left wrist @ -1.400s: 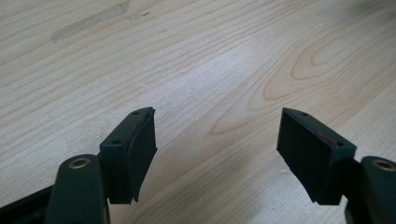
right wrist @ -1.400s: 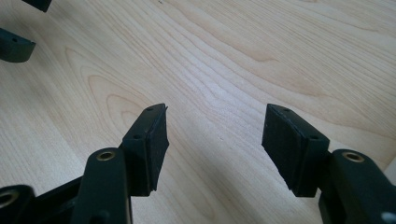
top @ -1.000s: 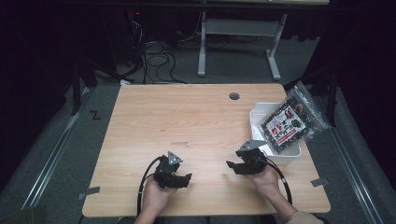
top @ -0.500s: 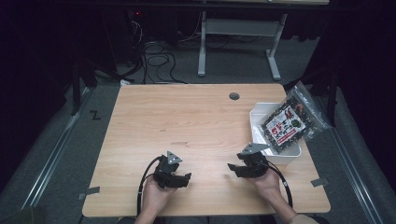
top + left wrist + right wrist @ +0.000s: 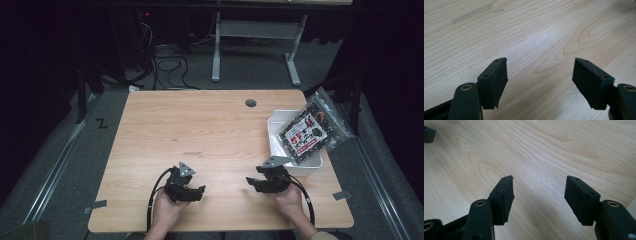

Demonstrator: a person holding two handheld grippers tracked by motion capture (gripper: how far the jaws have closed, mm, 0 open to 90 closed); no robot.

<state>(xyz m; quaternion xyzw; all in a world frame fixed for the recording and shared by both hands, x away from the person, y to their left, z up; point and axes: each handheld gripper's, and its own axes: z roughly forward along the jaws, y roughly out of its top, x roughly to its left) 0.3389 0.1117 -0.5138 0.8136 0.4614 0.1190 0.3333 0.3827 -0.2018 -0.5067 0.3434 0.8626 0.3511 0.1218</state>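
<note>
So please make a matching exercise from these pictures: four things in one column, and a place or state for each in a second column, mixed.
Things:
1. snack bag
2. white bin
3. round hole
4. left gripper

Places or states:
A. far edge of the table, middle
B. leans out of the bin
C. right edge of the table
D. fingers open, nothing between

Pairs: 1-B, 2-C, 3-A, 4-D

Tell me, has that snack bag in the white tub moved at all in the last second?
No. The snack bag leans out over the far right rim of the white tub, in the same spot relative to the table's round hole.
</note>
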